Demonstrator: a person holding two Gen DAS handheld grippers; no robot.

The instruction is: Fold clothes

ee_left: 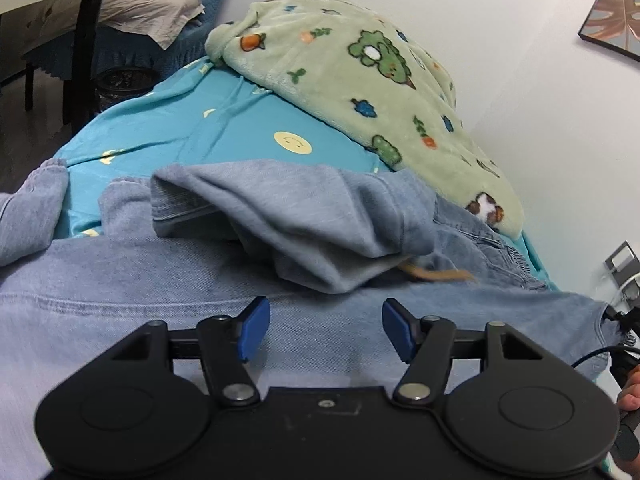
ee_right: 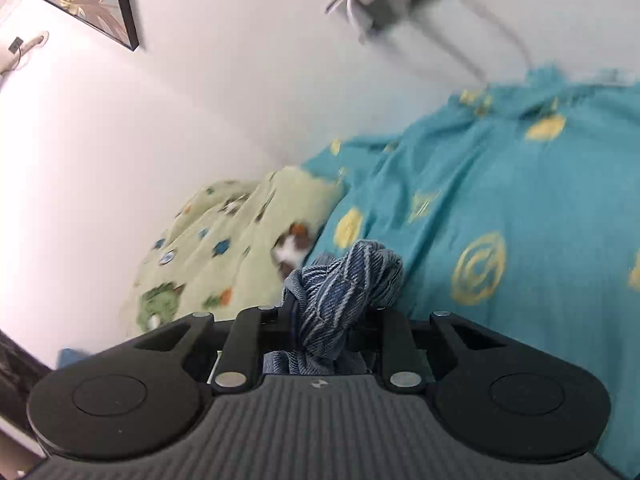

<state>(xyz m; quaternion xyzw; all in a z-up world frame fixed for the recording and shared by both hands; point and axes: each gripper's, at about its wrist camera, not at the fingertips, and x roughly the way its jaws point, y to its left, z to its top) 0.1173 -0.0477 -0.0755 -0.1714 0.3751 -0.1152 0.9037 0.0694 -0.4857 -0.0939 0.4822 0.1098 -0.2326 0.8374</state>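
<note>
The left hand-held gripper (ee_left: 324, 330) is held spread wide and empty just above the denim garment (ee_left: 160, 300), which is spread across the bed (ee_left: 224, 120) on the teal sheet. One part (ee_left: 304, 216) is seen already turned over onto the body of the garment; the rest is judged still unfolded, so the folding seems early. A bunched corner of striped denim (ee_right: 340, 292) is clamped in the right hand-held gripper (ee_right: 326, 320) and lifted. The cloth looks soft, faded and creased.

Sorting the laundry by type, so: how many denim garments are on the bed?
1 that I can make out: a light denim garment spread under the open left gripper, one edge bunched in the right gripper. Others may hide beneath it.
</note>
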